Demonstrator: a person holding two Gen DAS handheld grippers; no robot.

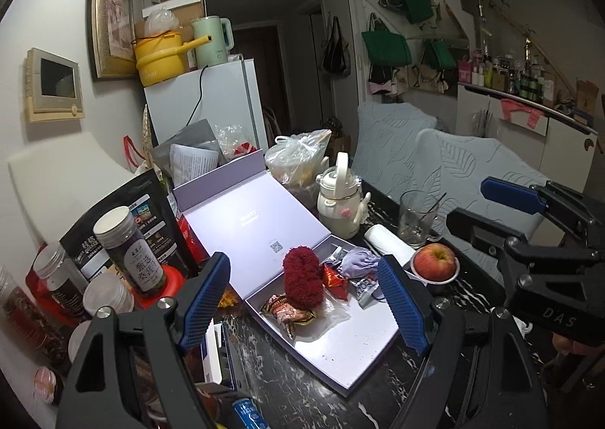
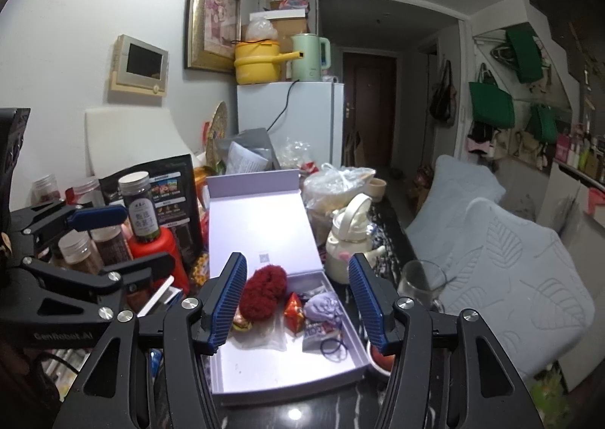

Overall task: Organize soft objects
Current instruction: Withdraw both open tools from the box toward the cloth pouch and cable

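My fuzzy dark-red yarn scrunchie [image 1: 303, 276] and lilac fabric scrunchie [image 1: 359, 261] lie inside the pale lilac cardboard box [image 1: 342, 361] — both my left gripper [image 1: 302, 306] and right gripper [image 2: 297, 302] released, empty — lid still open.

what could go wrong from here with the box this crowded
The red fuzzy scrunchie lies against crinkly snack wrappers, so a grab could drag a wrapper out with it. The glass and apple stand close beside the box, where a swinging tool might knock them. The thin hair ties lie flat and may slip the pads.
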